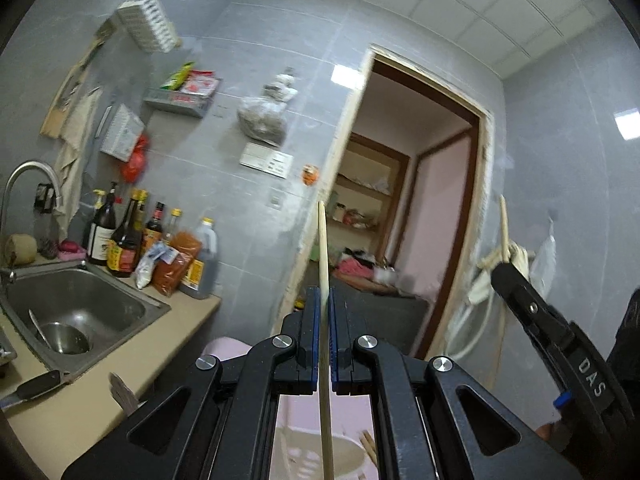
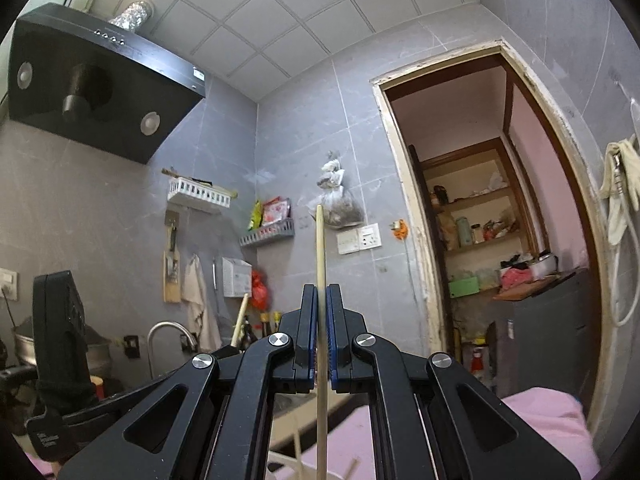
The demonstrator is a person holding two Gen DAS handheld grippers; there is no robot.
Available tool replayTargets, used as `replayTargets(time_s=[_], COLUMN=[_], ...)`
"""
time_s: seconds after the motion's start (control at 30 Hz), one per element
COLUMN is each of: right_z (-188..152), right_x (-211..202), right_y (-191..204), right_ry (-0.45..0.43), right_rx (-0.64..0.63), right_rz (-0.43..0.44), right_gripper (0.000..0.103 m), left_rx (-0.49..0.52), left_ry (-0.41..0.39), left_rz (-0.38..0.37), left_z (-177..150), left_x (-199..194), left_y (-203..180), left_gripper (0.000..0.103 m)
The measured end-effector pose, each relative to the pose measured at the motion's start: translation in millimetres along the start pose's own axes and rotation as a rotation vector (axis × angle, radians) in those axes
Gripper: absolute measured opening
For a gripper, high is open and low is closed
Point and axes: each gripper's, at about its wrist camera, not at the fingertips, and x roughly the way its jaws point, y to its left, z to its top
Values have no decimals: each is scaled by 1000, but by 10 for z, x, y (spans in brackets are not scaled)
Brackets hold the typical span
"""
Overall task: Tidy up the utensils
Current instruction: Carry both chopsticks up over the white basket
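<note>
My left gripper [image 1: 324,300] is shut on a wooden chopstick [image 1: 323,248] that stands upright between the blue pads and runs down past the camera. My right gripper [image 2: 321,300] is shut on a second wooden chopstick [image 2: 320,248], also upright. The right gripper [image 1: 500,270] shows at the right of the left wrist view with its chopstick [image 1: 504,220]. The left gripper body [image 2: 60,320] shows at the left of the right wrist view with its chopstick [image 2: 240,320]. A pale pink basket [image 1: 304,452] with more chopsticks [image 1: 368,444] lies below both grippers.
A steel sink [image 1: 80,304] holds a bowl and ladle [image 1: 38,330], with sauce bottles [image 1: 128,240] behind it on the beige counter [image 1: 100,400]. A knife [image 1: 28,392] lies at the counter's front. A range hood [image 2: 100,84] hangs at upper left. An open doorway [image 2: 500,220] is at right.
</note>
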Motion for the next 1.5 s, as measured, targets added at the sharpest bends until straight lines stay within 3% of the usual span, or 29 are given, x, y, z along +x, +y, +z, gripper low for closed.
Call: replayTargets(time_s=[0.27, 0.6, 0.77, 1.17, 1.5], right_z=[-251, -435, -492, -733, -803], right_x=[285, 376, 399, 519, 526], right_y=[-46, -77, -94, -152, -129], right_ry=[-42, -25, -42, 33, 68], right_rx=[103, 94, 89, 105, 99], right_rz=[40, 12, -19, -59, -57], right_gripper=[3, 3, 3, 3, 3], left_rx=[-160, -183, -124, -15, -39], left_ry=[-126, -144, -164, -177, -171], left_rz=[135, 254, 297, 313, 278], left_z=[86, -99, -174, -381, -381], left_x=[80, 82, 126, 97, 74], left_y=[609, 866, 826, 685, 706], left_gripper=[2, 2, 2, 2, 2])
